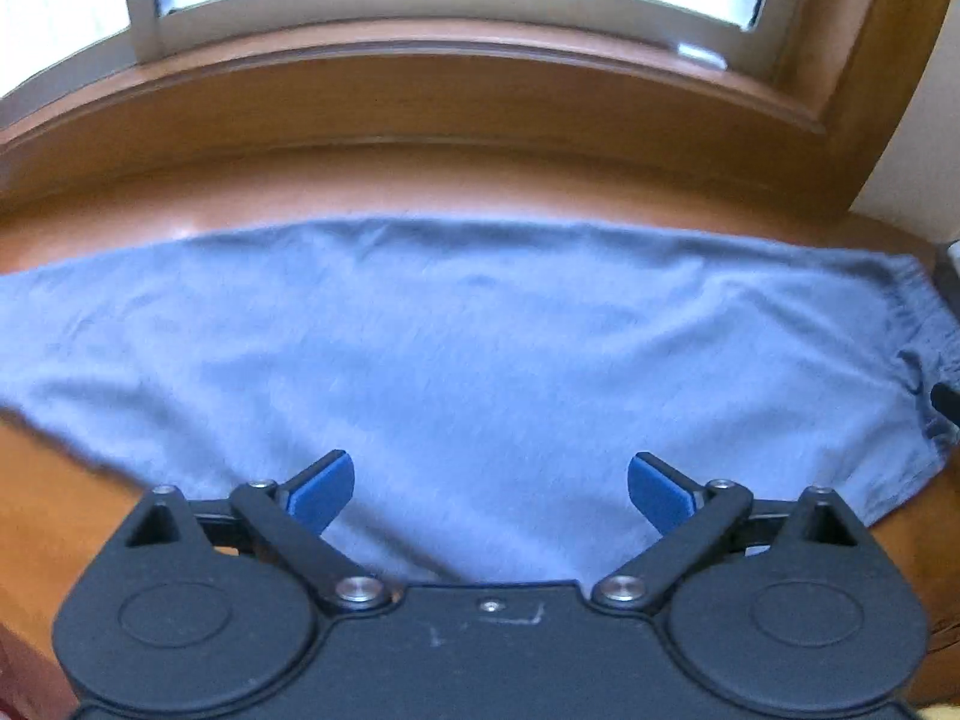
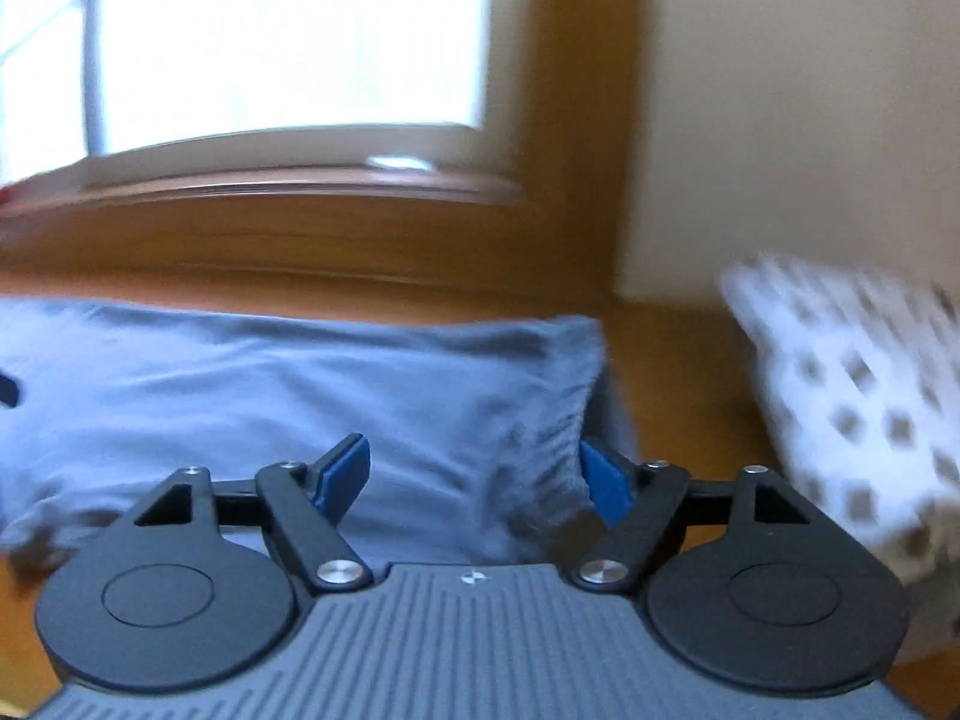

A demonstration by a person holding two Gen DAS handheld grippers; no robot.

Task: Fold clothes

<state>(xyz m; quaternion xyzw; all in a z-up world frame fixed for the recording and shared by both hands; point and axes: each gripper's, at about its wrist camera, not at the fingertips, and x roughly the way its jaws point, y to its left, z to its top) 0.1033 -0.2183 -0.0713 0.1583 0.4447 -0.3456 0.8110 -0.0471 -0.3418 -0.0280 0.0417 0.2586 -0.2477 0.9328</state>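
Observation:
A blue-grey garment (image 1: 468,354) lies spread flat across the wooden table, its gathered elastic waistband at the right end (image 1: 918,324). My left gripper (image 1: 491,492) hovers open over the garment's near edge, blue pads wide apart with nothing between them. In the right wrist view the same garment (image 2: 270,396) fills the left and centre. The ribbed waistband (image 2: 552,450) bunches up right beside the right pad. My right gripper (image 2: 474,477) stands open over that waistband corner; the cloth lies between the jaws, and the pads do not press on it.
A wooden window sill (image 1: 456,96) and window run along the far side of the table (image 1: 72,516). A white cloth with dark squares (image 2: 852,396) lies at the right, beside a cream wall. A dark object (image 1: 947,399) pokes in at the left view's right edge.

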